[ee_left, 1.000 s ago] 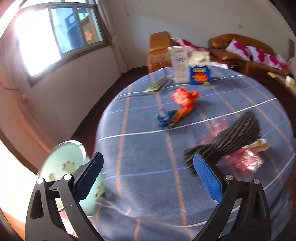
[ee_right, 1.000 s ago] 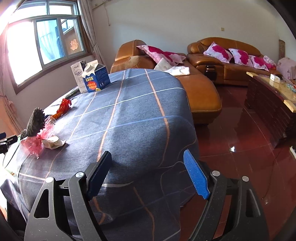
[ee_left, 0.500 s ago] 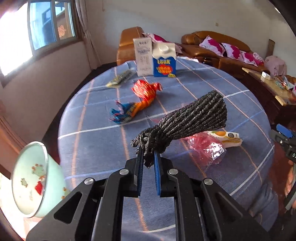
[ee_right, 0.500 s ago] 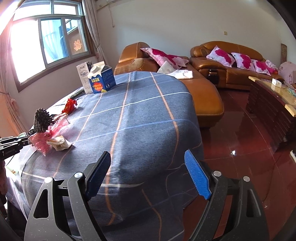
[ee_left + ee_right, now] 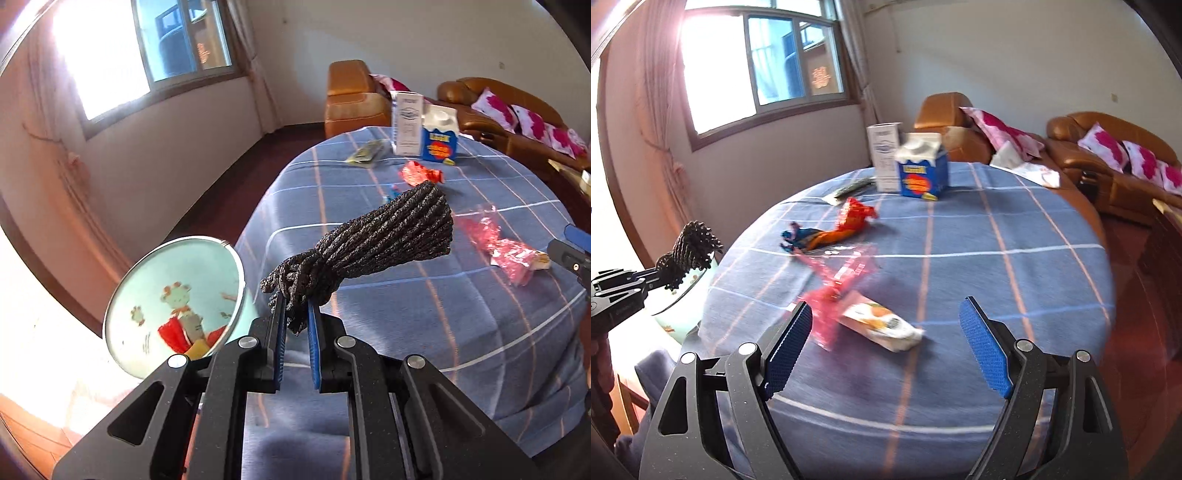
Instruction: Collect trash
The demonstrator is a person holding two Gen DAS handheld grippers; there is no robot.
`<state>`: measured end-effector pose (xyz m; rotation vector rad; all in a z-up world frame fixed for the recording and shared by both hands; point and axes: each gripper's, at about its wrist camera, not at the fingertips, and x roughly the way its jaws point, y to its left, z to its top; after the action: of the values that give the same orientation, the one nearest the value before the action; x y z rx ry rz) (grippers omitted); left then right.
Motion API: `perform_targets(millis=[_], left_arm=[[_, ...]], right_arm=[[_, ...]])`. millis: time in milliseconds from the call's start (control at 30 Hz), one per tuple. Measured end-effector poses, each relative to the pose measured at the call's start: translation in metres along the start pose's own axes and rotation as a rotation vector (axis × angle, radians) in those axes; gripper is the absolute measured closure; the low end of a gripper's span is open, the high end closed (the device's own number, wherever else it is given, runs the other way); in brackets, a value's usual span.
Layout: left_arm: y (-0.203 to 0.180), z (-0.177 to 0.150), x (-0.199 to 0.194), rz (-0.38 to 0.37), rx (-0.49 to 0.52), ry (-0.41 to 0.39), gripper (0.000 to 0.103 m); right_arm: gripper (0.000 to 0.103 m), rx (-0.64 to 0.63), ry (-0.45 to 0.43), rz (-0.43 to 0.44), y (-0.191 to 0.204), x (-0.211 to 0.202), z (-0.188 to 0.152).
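Left gripper [image 5: 295, 321] has its blue pads clamped tight on the knotted end of a dark rope bundle [image 5: 384, 236], and the bundle sticks up and away from the fingers, lifted clear of the table [image 5: 480, 332]. From the right wrist view you can see that same bundle [image 5: 692, 245] held out past the table's left edge, above a pale green basin [image 5: 173, 306] with a cartoon print that sits low beside the table. There's something red and yellow lying in the basin, can't tell what. Right gripper [image 5: 886, 347] is spread wide with nothing between the pads, hovering over the near side of the blue checked cloth. Just in front of it lie a crumpled pink wrapper [image 5: 838, 291] and a white packet [image 5: 882, 325] with an orange picture, touching each other. Further back there's a twisted red-orange wrapper [image 5: 846, 225] with a blue end, then a flat greenish packet [image 5: 849, 189] near the far edge. A white box [image 5: 884, 160] and a blue carton [image 5: 923, 166] stand upright side by side at the back. Brown sofa [image 5: 1108, 147] with pink cushions behind all that.
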<state>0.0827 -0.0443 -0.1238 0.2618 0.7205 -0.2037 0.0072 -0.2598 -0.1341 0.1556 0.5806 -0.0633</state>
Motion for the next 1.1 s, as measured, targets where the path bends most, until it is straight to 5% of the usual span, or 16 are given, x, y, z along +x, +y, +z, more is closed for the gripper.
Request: perform_targets(millis=[233,367,400,700,1100], left_arm=[[0.023,-0.004,0.005,-0.007,-0.042,0.006,0.092],[0.037,-0.009,0.006,0.018,-0.060,0.010,0.092],[0.043,-0.010,0.006,0.023,-0.069,0.013,0.092],[0.079,-0.008,0.003,0.129,-0.104,0.005,0.092],[0.128,-0.015,0.014,0.283,-0.173,0.048,0.092]], right_arm=[[0.029,-0.021,0.077,0.029,0.037,0.031,0.008],[0.081,-0.046,0.168,0.049,0.047,0.048,-0.001],[0.083,-0.053,0.169,0.053,0.047,0.048,-0.003],[0.086,-0.187,0.042,0.053,0.070,0.023,0.025],[0.086,-0.411,-0.005,0.265,0.154,0.059,0.061]])
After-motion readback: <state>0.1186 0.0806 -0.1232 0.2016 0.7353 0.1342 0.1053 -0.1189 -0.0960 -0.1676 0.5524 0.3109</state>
